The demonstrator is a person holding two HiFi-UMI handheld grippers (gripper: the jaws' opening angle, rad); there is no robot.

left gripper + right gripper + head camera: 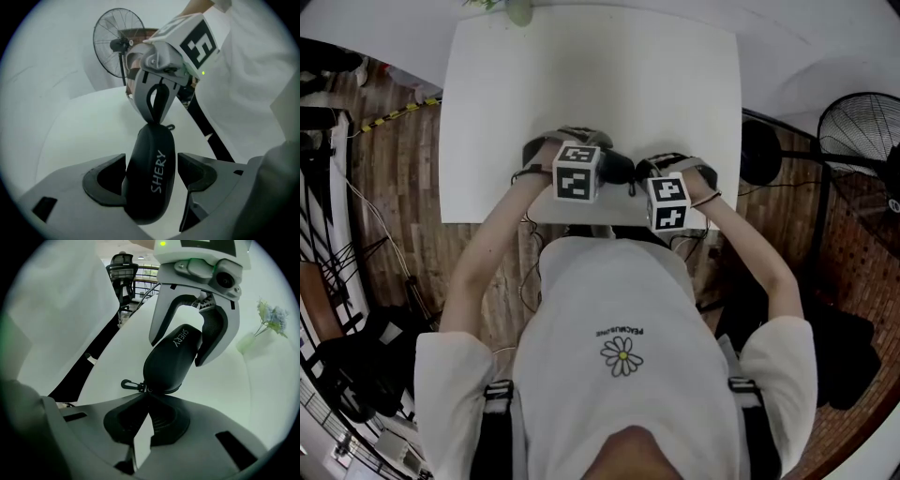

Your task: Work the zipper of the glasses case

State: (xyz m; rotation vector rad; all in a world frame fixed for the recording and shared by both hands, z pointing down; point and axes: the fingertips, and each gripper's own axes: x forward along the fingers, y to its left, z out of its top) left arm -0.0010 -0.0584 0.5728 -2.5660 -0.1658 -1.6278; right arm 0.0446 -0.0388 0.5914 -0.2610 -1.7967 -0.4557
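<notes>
Right claw (149,397) shut at glasses case (171,363) end (pull hidden).

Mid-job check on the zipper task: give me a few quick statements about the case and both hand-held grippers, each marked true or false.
1. The glasses case sits between the jaws of the left hand-held gripper. True.
2. The left hand-held gripper is clamped tight on the case. False: its jaws stand apart, with a gap on one side of the case.
3. The right hand-held gripper has its jaws spread wide. False: they are closed together, with their tips at the end of the case.
4. A small clip sticks out at the case's end, near the right hand-held gripper's tips. True.
5. The case is white. False: it is black with light lettering.
</notes>
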